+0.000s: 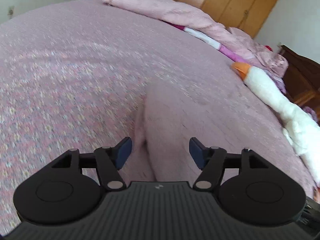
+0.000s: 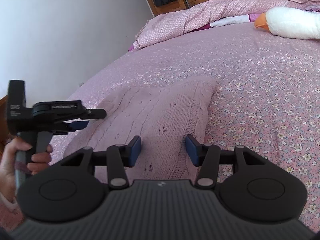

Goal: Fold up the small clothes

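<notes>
A pale pink knit garment [image 2: 160, 110] lies flat on the flowered pink bedspread [image 2: 260, 100], its far end folded to a rounded corner. My right gripper [image 2: 163, 150] hovers over the garment's near end, its blue pads apart with the knit below them, not pinched. At the garment's left edge is my left gripper [image 2: 90, 119], held by a hand [image 2: 30, 160]. In the left wrist view the left gripper [image 1: 160, 152] stands open above the same garment [image 1: 180, 120], whose rolled edge [image 1: 142, 128] runs just inside the left pad. This view is blurred.
A white plush goose [image 2: 290, 26] with an orange beak lies at the far right of the bed [image 1: 270, 92]. A rumpled pink checked quilt [image 2: 190, 20] sits along the far side. Wooden wardrobes [image 1: 240, 0] stand behind, and a white wall [image 2: 70, 30] borders the left.
</notes>
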`<state>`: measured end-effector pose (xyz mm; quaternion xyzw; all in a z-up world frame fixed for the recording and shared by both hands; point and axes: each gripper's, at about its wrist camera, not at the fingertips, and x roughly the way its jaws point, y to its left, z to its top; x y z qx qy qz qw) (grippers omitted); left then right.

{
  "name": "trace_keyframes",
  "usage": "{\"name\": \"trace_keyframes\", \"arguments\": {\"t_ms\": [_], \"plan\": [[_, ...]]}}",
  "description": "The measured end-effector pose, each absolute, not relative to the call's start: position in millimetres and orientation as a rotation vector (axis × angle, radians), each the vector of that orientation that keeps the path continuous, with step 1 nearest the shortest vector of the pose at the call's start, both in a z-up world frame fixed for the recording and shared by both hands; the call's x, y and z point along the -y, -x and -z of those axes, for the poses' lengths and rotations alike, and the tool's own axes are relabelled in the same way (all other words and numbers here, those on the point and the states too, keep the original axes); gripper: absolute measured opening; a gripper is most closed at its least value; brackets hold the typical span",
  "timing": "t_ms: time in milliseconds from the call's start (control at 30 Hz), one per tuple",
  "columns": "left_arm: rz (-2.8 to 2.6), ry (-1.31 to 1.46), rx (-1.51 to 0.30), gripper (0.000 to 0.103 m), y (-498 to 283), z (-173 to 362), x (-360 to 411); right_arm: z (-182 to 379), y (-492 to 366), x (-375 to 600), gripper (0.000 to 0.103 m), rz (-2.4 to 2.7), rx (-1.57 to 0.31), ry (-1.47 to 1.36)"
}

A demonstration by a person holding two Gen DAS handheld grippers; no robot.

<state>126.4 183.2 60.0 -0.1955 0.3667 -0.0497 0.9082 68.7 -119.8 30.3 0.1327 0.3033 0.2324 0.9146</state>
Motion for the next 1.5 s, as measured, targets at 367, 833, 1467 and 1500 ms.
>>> {"name": "trace_keyframes", "arguments": {"t_ms": [367, 833, 1467, 1500], "plan": [[0.077, 0.361, -0.731, 0.071, -74.1, -68.6, -174.8, -32.4, -63.8, 111.3, 0.053, -0.425, -0.612, -0.244], [0.072, 0.335, -0.693, 0.014, -62.7, -63.8, -174.7, -23.7, -67.1, 129.3, 0.059, -0.303, -0.629, -0.345], [-0.004, 0.429, -0.781, 0.076, -64.9, -53.1, -204.5, -29.5, -62.7, 104.0, 0.060, -0.408, -0.656, -0.298], [-0.008, 0.437, -0.786, 0.078, -65.7, -53.3, -206.2, -29.7, -62.5, 108.1, 0.061, -0.407, -0.656, -0.332]]}}
